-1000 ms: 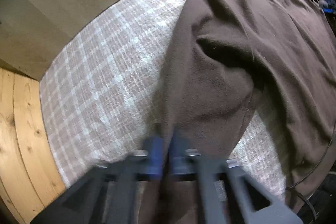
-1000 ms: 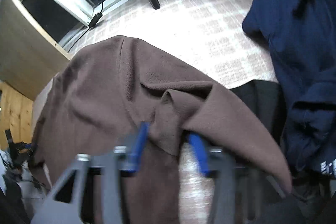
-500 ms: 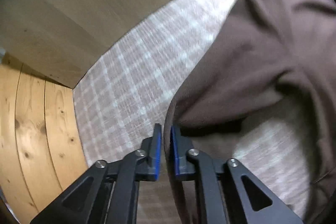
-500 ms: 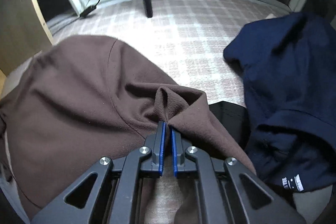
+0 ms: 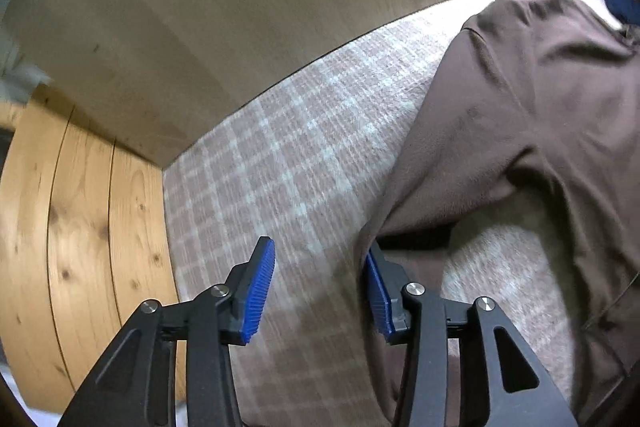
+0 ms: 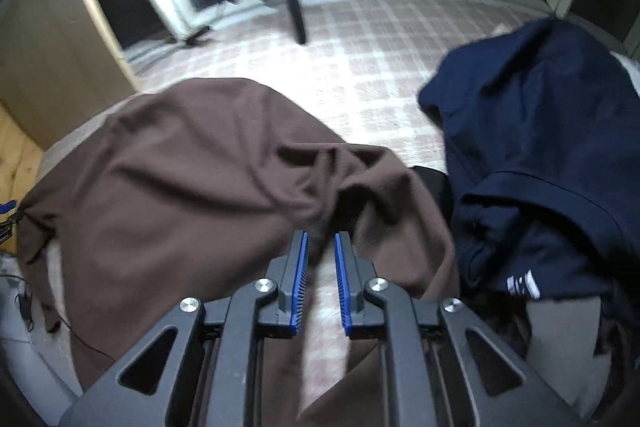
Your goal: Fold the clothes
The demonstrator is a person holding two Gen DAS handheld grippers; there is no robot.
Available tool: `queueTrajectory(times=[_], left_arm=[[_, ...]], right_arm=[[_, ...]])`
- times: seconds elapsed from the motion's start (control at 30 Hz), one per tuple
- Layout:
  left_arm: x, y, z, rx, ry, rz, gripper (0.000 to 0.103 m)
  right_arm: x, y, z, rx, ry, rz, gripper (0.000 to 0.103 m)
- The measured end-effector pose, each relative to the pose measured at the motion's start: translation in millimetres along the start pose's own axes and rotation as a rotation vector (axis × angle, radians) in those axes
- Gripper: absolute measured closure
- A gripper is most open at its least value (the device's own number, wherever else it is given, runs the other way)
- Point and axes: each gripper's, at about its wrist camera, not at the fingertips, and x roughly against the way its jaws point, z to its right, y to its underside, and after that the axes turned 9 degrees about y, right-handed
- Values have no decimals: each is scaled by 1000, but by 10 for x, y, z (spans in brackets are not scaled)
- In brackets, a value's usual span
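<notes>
A brown fleece garment (image 5: 520, 107) lies spread on the checked rug (image 5: 280, 155). My left gripper (image 5: 318, 255) hovers over its left edge with jaws opening and wide apart. Only rug shows between the blue pads, and the cloth edge lies along the right finger (image 5: 376, 287). In the right wrist view the brown garment (image 6: 180, 167) bunches into a fold just ahead of my right gripper (image 6: 321, 239). Its jaws are opening, with a narrow gap and the pads off the cloth.
A navy garment (image 6: 540, 147) lies heaped at the right, with a black item (image 6: 430, 179) beside it. A light wooden panel (image 5: 240, 7) borders the rug at the back, and wooden floorboards (image 5: 80, 227) lie to the left. Dark stand legs (image 6: 294, 7) rise near the windows.
Both grippers, shut on the brown cloth half a second ago, have opened and let it go. Both have lifted away, so the views take in more of the room.
</notes>
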Motion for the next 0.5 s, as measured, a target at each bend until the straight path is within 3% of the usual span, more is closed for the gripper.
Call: queueTrajectory(times=[0.2, 0.3, 0.4, 0.5], left_arm=[[314, 359, -49, 68, -25, 30, 58], [482, 301, -43, 100, 28, 79, 60], [540, -64, 194, 51, 122, 149, 59], [383, -604, 629, -62, 198, 192, 58]], right_arm=[[174, 45, -264, 55, -54, 54, 82], [144, -106, -396, 75, -67, 73, 82], [19, -375, -568, 108, -78, 101, 79], [-168, -666, -761, 135, -88, 116, 78]])
